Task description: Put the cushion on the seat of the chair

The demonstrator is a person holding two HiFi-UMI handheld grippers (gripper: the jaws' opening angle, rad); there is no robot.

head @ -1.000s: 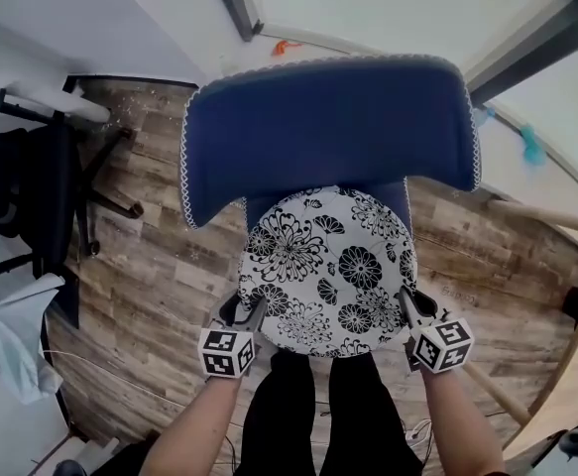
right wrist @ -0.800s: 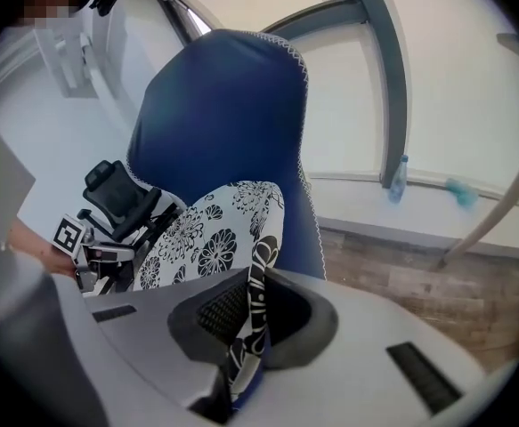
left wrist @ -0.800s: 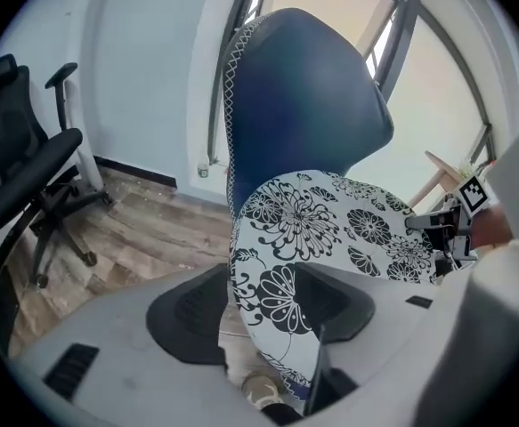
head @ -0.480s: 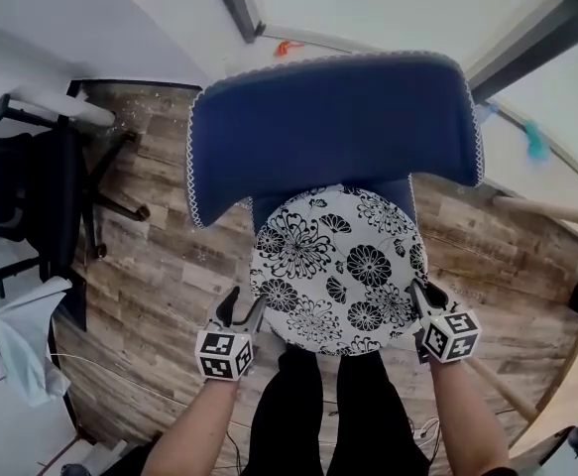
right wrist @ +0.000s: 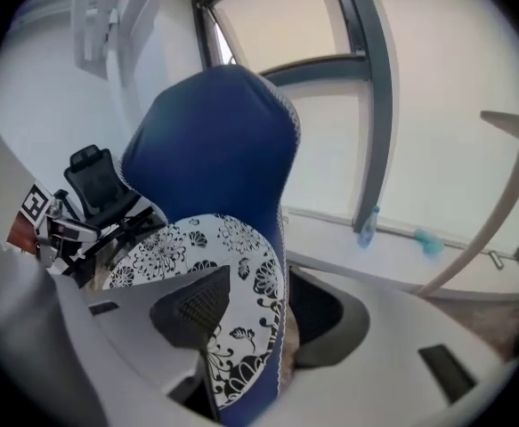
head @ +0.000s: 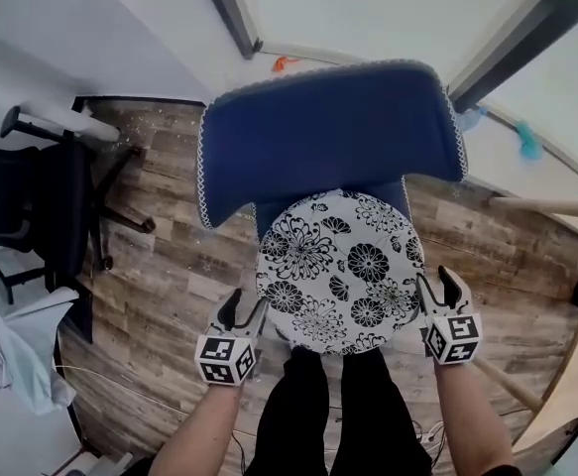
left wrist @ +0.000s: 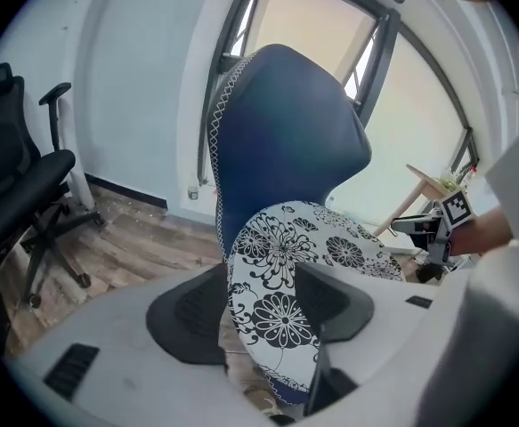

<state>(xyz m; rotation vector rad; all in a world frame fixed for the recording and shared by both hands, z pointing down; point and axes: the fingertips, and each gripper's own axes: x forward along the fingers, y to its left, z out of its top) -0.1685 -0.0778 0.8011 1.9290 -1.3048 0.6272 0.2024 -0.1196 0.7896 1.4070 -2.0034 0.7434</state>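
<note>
No legible text, label, brand, number anywhere (only square marker patterns on left gripper (head: 244, 310), right gripper (head: 439, 284)).

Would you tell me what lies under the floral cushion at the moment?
The blue chair's seat lies under the floral cushion. Only narrow strips of it show beside the backrest. The rest of the seat, and whatever supports it, is covered.

cushion (head: 338, 271): printed cloth, matt | chair (head: 328, 127): blue cloth, matt | floor (head: 160, 256): rough wood
</note>
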